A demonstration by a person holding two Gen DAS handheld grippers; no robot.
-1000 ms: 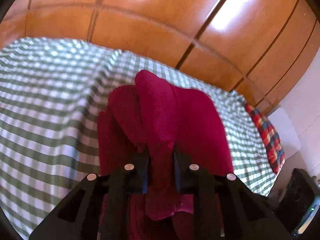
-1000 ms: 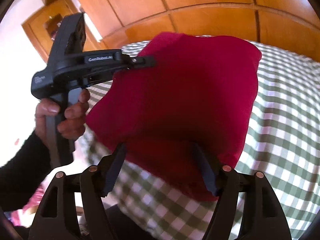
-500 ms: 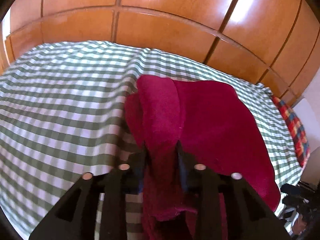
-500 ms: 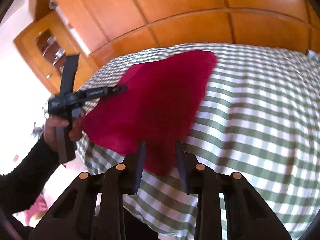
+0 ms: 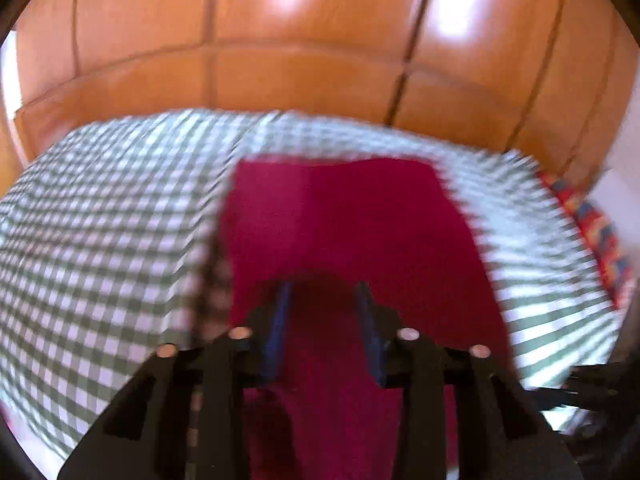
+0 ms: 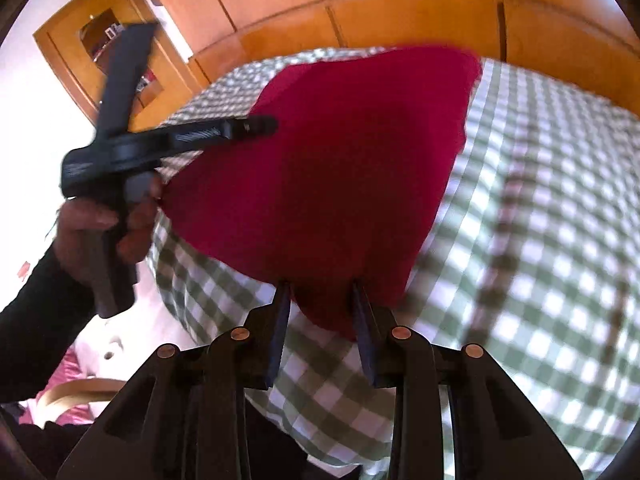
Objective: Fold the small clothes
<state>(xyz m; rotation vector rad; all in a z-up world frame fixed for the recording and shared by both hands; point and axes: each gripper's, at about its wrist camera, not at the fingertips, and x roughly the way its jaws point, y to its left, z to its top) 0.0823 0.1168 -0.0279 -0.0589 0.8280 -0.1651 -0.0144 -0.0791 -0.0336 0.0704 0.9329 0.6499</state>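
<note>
**Red cloth held at two points over the checked bed**

On the left of the right wrist view, a hand (image 6: 100, 236) in a dark sleeve (image 6: 32, 312) grips the handle of the left tool (image 6: 262, 126). Its tip reaches the left edge of the red cloth (image 6: 340, 168). In the left wrist view, which is blurred, a fold of the cloth (image 5: 344, 220) runs down between that tool's (image 5: 324, 292) blue-lined fingers (image 5: 280, 320); its jaws are closing, and the pads appear to press on the fabric.

The cloth hangs spread between the two tools, above the near left part of the bed (image 6: 540, 220), which wears a green and white checked cover. Its far edge lies toward the wooden panelled wall (image 6: 400, 12) behind the bed.

Further right, the right tool (image 6: 320, 292) is clenched on the lower corner of the cloth, the fabric pinched between its narrow-set fingers (image 6: 362, 320). Beyond it the checked cover stretches to the right edge of the bed.

In the left wrist view a bright patterned fabric (image 5: 596, 220) shows at the far right edge of the bed (image 5: 100, 220).
</note>
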